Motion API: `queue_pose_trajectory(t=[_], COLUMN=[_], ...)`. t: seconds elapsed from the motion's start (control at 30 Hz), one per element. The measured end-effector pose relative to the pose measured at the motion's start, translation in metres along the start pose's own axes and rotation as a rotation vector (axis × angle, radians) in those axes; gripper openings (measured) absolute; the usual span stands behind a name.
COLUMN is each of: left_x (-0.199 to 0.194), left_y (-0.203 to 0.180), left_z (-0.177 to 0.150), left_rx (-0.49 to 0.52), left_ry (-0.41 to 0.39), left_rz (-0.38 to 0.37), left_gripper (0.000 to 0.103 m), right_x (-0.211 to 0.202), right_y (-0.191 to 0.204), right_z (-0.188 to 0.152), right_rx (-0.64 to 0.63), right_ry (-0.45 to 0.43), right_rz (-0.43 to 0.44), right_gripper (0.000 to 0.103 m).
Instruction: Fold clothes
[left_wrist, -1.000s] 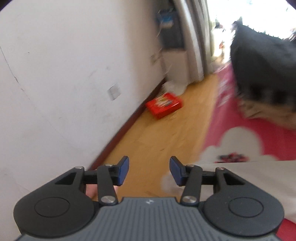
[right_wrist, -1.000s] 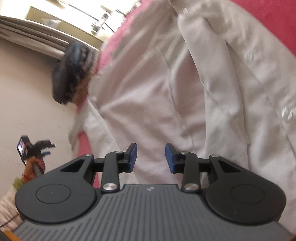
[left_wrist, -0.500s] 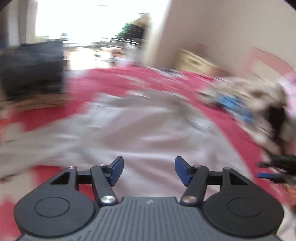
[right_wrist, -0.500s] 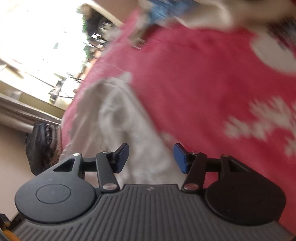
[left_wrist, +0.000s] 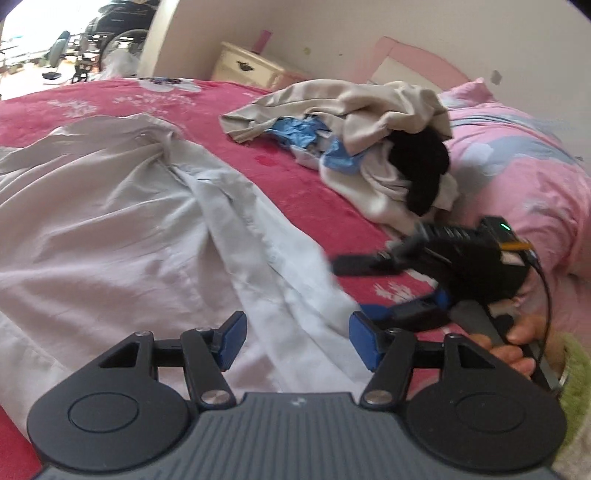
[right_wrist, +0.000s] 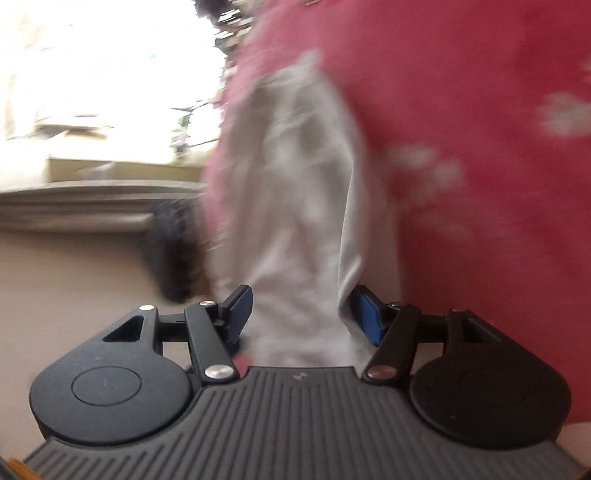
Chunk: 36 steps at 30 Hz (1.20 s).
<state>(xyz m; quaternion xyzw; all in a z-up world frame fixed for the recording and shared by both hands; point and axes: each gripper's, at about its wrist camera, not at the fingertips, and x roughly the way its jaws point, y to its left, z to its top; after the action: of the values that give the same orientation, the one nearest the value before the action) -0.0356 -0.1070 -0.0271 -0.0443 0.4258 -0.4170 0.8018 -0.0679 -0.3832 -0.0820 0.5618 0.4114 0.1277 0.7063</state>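
From the left wrist, your left gripper (left_wrist: 295, 341) has its jaws parted with nothing pressed between them; they hover over the near hem of the pale shirt (left_wrist: 122, 221), which lies rumpled across the near side of the red bedspread (left_wrist: 295, 184). Your right gripper (left_wrist: 373, 291) sits just beside that hem, toward the bed's right edge, low over the cloth. A heap of other clothes (left_wrist: 369, 147) lies farther back toward the pillow end, apart from the shirt. If you close here, you likely pinch one layer of a bunched fold, and the shirt lifts twisted. The two grippers are also near each other, so a hurried reach could knock them together.

From the right wrist, the picture is badly smeared. The right gripper (right_wrist: 303, 314) has just been opening its jaws, and a strip of the shirt (right_wrist: 295, 206) runs up between them, though no pad clearly presses it. Closing while moving this fast risks catching the bedspread (right_wrist: 461, 110) along with the cloth.
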Motion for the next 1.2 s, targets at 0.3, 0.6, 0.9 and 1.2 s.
queue_pose_trajectory(t=[0.3, 0.6, 0.9, 1.2], left_x=[0.016, 0.034, 0.019, 0.018], left_y=[-0.002, 0.028, 0.058, 0.062], left_z=[-0.012, -0.031, -0.041, -0.047], left_rx=[0.061, -0.023, -0.138, -0.123], left_ry=[0.068, 0.165, 0.141, 0.125], left_rz=[0.016, 0.133, 0.201, 0.268], left_gripper=[0.063, 0.06, 0.059, 0.058], right_x=[0.097, 0.03, 0.035, 0.062], right_y=[0.007, 0.007, 0.004, 0.034], right_z=[-0.007, 0.018, 0.016, -0.009], right_rx=[0.153, 0.127, -0.045, -0.307], right_ry=[0.228, -0.009, 0.062, 0.144], right_rz=[0.184, 0.151, -0.196, -0.371], right_gripper=[0.065, 0.068, 0.068, 0.02])
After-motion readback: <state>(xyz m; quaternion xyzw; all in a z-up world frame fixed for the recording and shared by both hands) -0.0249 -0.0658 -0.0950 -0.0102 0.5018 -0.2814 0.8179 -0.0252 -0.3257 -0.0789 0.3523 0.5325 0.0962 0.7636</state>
